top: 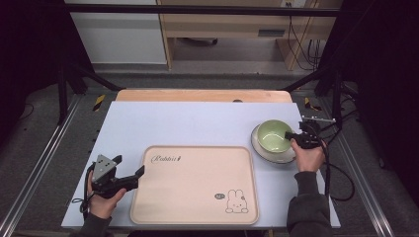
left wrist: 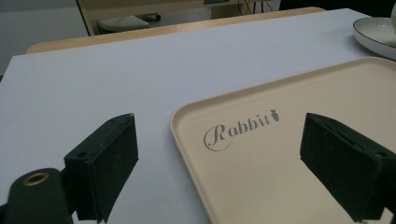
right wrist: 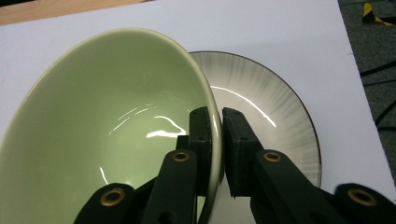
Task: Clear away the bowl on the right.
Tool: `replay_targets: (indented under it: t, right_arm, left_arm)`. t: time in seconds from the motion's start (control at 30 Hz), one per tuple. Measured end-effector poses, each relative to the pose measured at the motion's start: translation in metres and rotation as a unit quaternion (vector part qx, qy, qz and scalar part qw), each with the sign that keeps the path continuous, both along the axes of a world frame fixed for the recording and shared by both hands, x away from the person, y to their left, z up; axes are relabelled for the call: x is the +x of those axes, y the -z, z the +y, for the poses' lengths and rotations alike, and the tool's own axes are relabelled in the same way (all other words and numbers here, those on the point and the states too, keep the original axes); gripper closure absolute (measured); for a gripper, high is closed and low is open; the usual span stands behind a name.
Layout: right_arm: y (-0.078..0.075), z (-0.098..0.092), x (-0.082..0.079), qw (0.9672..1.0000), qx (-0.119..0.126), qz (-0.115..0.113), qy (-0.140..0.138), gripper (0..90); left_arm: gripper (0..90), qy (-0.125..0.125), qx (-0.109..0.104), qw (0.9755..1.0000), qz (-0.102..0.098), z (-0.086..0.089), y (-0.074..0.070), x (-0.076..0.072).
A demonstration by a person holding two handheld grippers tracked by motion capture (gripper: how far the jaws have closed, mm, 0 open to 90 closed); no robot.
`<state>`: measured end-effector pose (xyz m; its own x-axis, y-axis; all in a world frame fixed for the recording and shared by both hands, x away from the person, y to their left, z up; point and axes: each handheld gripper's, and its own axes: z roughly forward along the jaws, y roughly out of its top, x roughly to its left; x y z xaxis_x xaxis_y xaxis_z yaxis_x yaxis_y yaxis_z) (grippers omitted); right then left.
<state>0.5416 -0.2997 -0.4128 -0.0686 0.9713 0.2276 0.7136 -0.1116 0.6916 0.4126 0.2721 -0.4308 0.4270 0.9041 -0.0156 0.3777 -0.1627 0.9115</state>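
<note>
Both jaws of the right gripper (right wrist: 216, 140) are clamped on the rim of the glossy pale green ceramic bowl (right wrist: 102, 130), which sits tilted on the white ribbed plate (right wrist: 275, 121) beside the beige plastic tray (top: 195, 185). I judge this the grasp step; next, a steady lift toward the tray is needed, while the left gripper (left wrist: 224, 163) waits with jaws wide apart over the tray's corner.

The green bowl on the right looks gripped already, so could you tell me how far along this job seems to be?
Done: the right gripper is shut on the green bowl's rim, one jaw inside, one outside, above the grey plate. In hand: the bowl looks tilted off the plate. Left: probably moving it to the beige tray, which holds nothing; the left gripper waits open at the tray's left edge.
</note>
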Motion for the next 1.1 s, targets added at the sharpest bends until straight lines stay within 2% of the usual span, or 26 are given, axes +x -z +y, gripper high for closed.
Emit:
replay_targets:
  t: [0.37, 0.5, 0.63, 0.8, 0.93, 1.1]
  right_arm:
    - [-0.016, 0.010, -0.008, 0.9994, 0.014, -0.018, -0.026, 82.9]
    - [-0.022, 0.018, -0.010, 0.9988, 0.009, -0.026, -0.040, 82.9]
    - [-0.028, 0.026, -0.013, 0.9976, 0.010, -0.036, -0.058, 82.9]
    - [-0.034, 0.036, -0.016, 0.9958, 0.022, -0.040, -0.080, 82.9]
    - [-0.039, 0.045, -0.019, 0.9944, 0.016, -0.046, -0.094, 82.9]
    - [-0.044, 0.056, -0.023, 0.9917, 0.021, -0.052, -0.115, 82.8]
  left_arm:
    - [11.1, 0.000, -0.003, 1.0000, -0.001, 0.001, -0.001, -0.001]
    - [11.1, 0.002, -0.002, 1.0000, -0.002, 0.000, -0.002, -0.001]
    - [11.1, 0.004, -0.002, 1.0000, -0.004, -0.001, -0.003, -0.002]
    - [11.1, 0.005, -0.002, 1.0000, -0.004, -0.001, -0.003, -0.002]
    - [11.1, 0.005, -0.003, 1.0000, -0.006, -0.001, -0.003, -0.002]
    - [11.0, 0.006, -0.003, 1.0000, -0.006, -0.001, -0.004, -0.003]
